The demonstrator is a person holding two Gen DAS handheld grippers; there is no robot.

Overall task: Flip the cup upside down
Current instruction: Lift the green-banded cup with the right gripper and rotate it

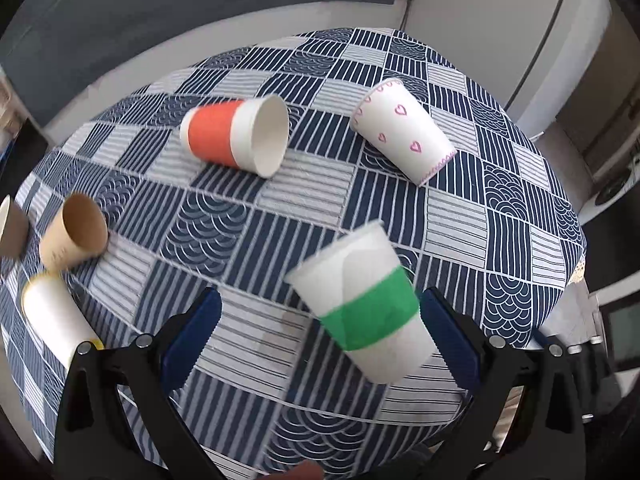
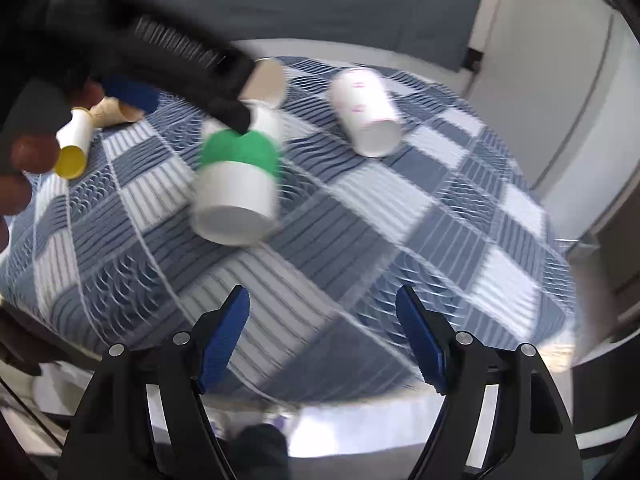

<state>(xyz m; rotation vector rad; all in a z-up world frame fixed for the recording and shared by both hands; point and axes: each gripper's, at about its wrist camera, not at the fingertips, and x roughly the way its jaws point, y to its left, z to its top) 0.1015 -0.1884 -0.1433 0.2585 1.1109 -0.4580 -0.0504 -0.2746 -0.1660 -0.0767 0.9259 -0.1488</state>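
A white cup with a green band point(image 1: 366, 306) is tilted and blurred between my left gripper's point(image 1: 320, 332) open blue fingers, against the right finger point(image 1: 444, 332); whether it touches the cloth I cannot tell. It also shows in the right wrist view point(image 2: 236, 184), with its wide mouth toward the camera, under the left gripper's black body point(image 2: 168, 52). My right gripper point(image 2: 322, 336) is open and empty above the table's near edge.
On the blue patterned tablecloth point(image 1: 248, 232) lie an orange-banded cup point(image 1: 236, 136), a white cup with pink hearts point(image 1: 404, 132), a brown cup point(image 1: 76, 232) and a white cup with a yellow mouth point(image 1: 56, 320). A grey sofa stands behind the table.
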